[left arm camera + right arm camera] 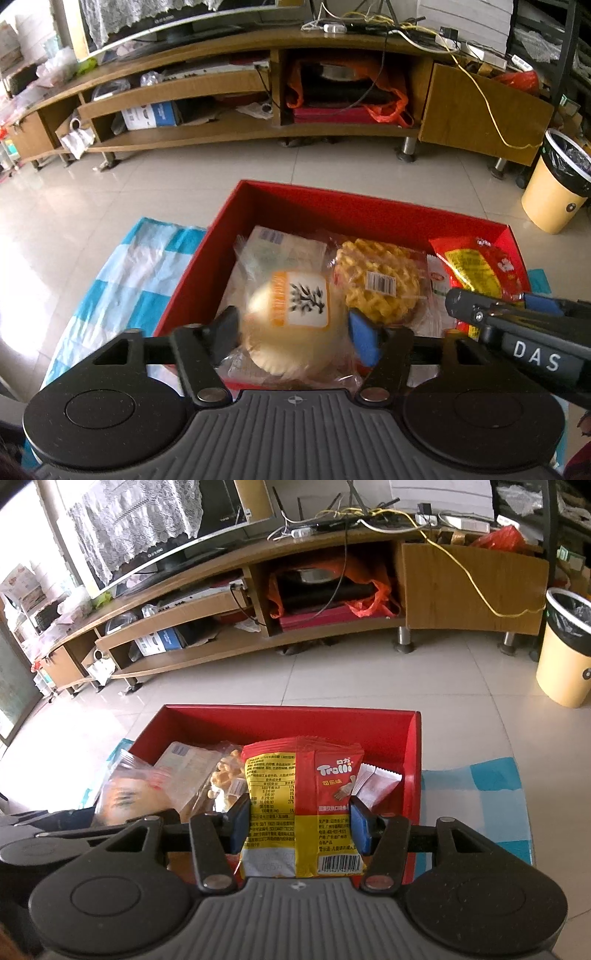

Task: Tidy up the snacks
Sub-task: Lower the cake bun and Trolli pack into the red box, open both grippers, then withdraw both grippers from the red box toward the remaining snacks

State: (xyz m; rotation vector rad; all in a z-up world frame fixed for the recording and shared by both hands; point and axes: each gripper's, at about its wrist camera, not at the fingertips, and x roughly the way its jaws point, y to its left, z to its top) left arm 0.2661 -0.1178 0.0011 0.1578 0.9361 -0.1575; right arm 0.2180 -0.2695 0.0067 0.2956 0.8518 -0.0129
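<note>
A red box [332, 195] stands on a blue-and-white checked cloth [122, 277] and holds several wrapped snacks. My left gripper [293, 332] hangs over the box's near left part. A round pale bun in clear wrap with an orange label [295, 325] lies between its fingers; it looks blurred and the pads stand just off it. A yellow waffle snack [376, 280] lies behind it. My right gripper [300, 821] is shut on a red-and-yellow Trolli candy packet [303, 794] above the red box [288, 710], at its right side. The left wrist view shows the right gripper [495, 297] too.
A small white sachet [376, 782] leans in the box's right corner. Beyond the box lies tiled floor [184, 192], then a long wooden TV stand [258, 133] full of clutter. A yellow waste bin [554, 195] stands at the far right.
</note>
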